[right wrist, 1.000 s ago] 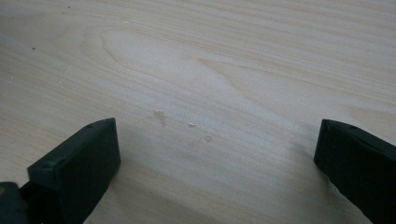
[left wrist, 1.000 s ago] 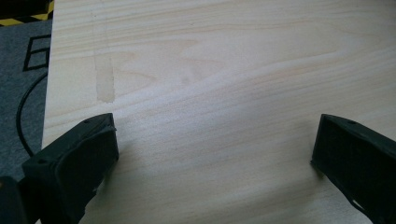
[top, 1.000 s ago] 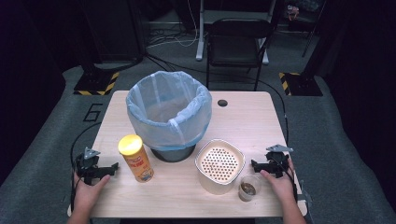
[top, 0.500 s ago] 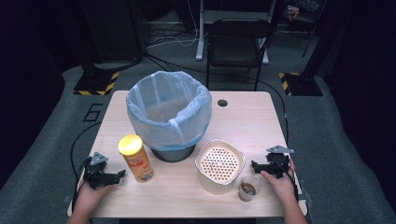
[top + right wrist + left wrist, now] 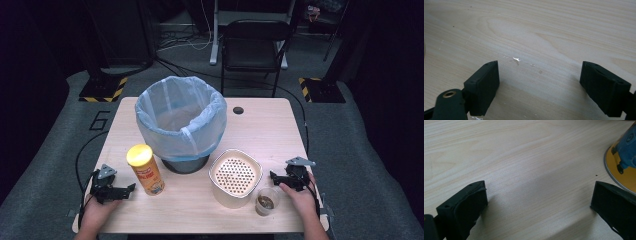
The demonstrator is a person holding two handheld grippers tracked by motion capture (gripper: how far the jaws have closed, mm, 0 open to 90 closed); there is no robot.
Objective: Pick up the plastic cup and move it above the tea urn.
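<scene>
1. A dark room is surrounding a pale wooden worktop [image 5: 280,125], with a black chair [image 5: 255,40] standing beyond its far edge

2. A bin lined with a light blue bag [image 5: 181,122] is standing upright in the middle of the worktop, well beyond both of my hands

3. My left tongs [image 5: 126,190] are lying low at the near left corner, spread wide with nothing but bare wood between the jaws, as the left gripper view is showing

4. The yellow canister [image 5: 145,169] is standing upright just beside those left tongs, off their tips toward the middle of the worktop; its long axis is running straight up, and its yellow base rim [image 5: 621,167] is peeking in just past one jaw in the left gripper view

5. My right tongs [image 5: 274,177] are resting at the near right, and their jaws have just been closing partway; they are standing apart with only wood grain between them

6. The small clear cup with something brown inside [image 5: 265,202] is sitting just nearer to me than the right tongs, touching or almost touching the cream perforated tub [image 5: 235,177]

7. I am judging the left hand to be the nearer one for the canister, so a short level sweep toward the middle should be bringing the jaws around its upright body
</scene>
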